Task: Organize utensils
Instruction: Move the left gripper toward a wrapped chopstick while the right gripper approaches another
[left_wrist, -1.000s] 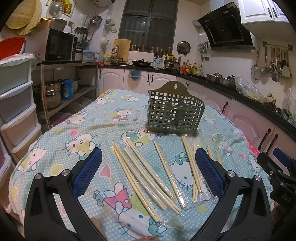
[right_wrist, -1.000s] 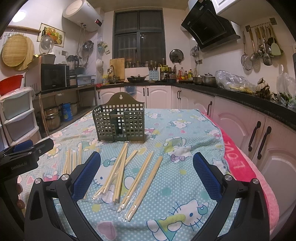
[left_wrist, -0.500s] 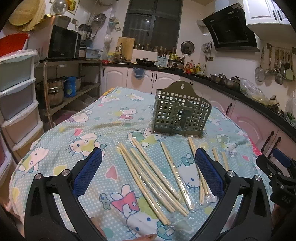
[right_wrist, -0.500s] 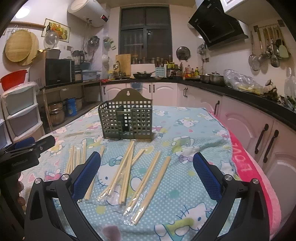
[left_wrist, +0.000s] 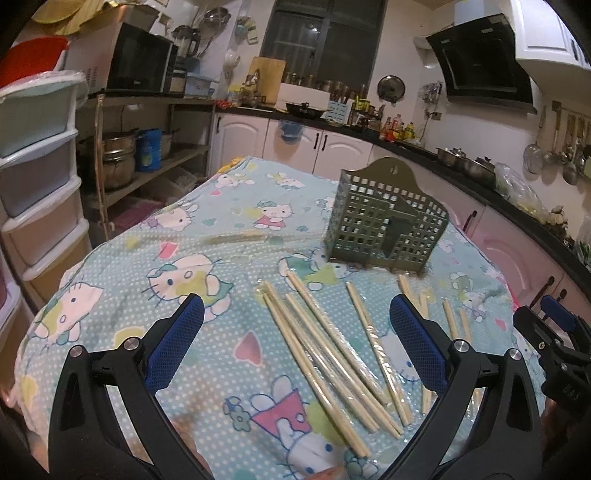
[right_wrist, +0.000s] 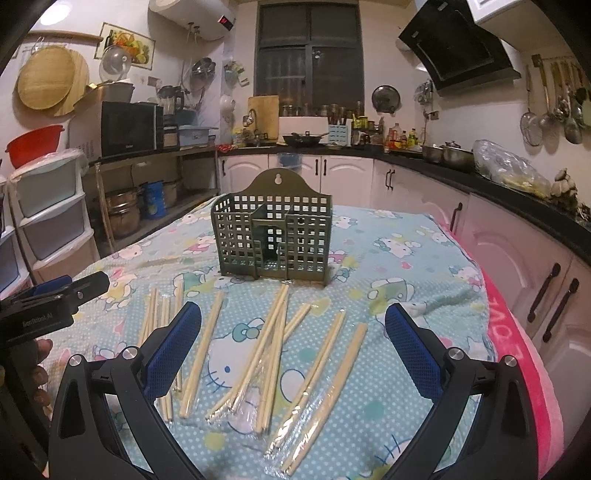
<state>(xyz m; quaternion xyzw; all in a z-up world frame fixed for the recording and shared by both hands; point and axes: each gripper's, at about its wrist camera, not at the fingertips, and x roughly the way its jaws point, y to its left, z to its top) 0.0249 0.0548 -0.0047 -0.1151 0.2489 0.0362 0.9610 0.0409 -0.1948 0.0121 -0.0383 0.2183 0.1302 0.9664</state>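
Several plastic-wrapped pairs of wooden chopsticks (left_wrist: 325, 343) (right_wrist: 266, 350) lie spread on a cartoon-print tablecloth (left_wrist: 192, 266) (right_wrist: 399, 266). Behind them stands an olive-green lattice utensil holder (left_wrist: 384, 229) (right_wrist: 273, 236), upright and with nothing visible inside. My left gripper (left_wrist: 295, 332) hovers open above the near-left chopsticks, holding nothing. My right gripper (right_wrist: 291, 332) is open too, over the middle of the chopstick spread, nothing between its blue pads (right_wrist: 410, 343). Each view shows the other gripper at its edge: the right gripper (left_wrist: 554, 350) and the left gripper (right_wrist: 48, 306).
White kitchen cabinets (right_wrist: 517, 251) and a dark counter run along the right and back. Stacked plastic drawers (left_wrist: 33, 173) and a shelf with pots (left_wrist: 122, 155) stand at the left. A pink cloth edge (right_wrist: 517, 332) hangs at the table's right side.
The left gripper has swung its view leftward and slightly closer, so the holder and chopsticks sit further right. The right gripper has edged forward toward the holder. Both stay open.
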